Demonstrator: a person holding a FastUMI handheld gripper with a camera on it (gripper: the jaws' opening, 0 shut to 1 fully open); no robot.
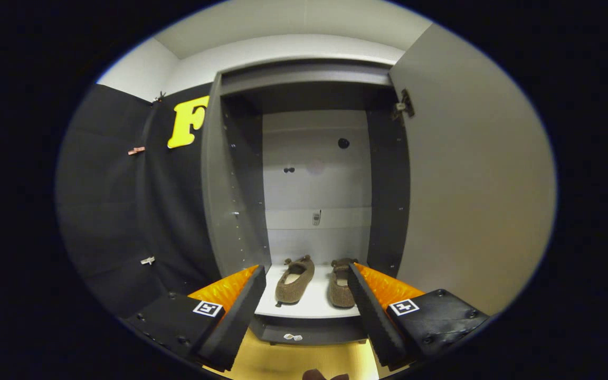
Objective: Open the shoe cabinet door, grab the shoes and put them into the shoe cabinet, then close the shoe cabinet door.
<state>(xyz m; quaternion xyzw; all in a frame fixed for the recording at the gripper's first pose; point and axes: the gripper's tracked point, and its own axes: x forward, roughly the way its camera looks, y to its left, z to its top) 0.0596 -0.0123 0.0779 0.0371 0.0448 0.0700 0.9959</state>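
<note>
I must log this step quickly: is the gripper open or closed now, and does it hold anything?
Gripper: open and holding nothing; both shoes lie beyond its fingers on the cabinet shelf.

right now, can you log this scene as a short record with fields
cabinet door: swung open to the right
shoe cabinet: interior exposed, pale back panel
shoes: brown pair, side by side on the bottom shelf, toes toward the back
gripper: jaws open, empty, in front of the cabinet with the shoes beyond them
task stage: shoes inside, door not yet closed
</note>
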